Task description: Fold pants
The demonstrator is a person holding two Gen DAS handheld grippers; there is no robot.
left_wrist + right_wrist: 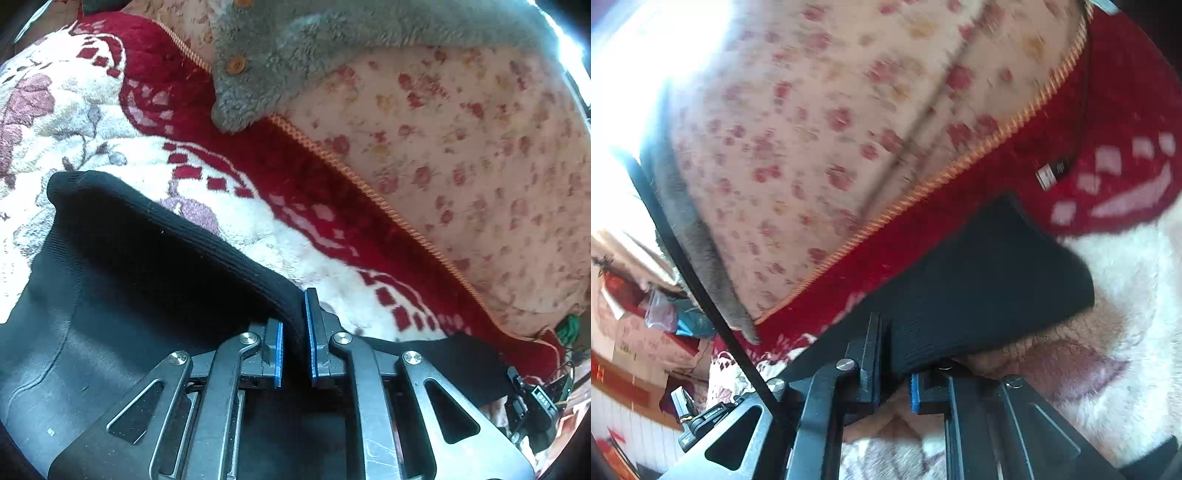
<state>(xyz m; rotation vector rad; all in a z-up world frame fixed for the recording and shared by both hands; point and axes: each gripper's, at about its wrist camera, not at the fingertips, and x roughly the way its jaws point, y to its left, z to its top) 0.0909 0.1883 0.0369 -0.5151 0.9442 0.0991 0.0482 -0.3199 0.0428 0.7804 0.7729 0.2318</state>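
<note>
Currently left tongs (295, 332) pitch steeply down, blue pads clamped on the ribbed waistband edge of the black pants (122, 280). Pants lie spread on the red-and-white floral blanket (280, 236), dark knit, smooth panel lower left. Right tongs (892, 369) sit shallower, closed on the same ribbed band, fabric pinched between the pads. Left view alone shows a grey fleece garment (295, 44) with orange buttons on the pink floral sheet (461, 155). Right view alone shows a small cable plug (1051, 173) on the blanket's red border.
</note>
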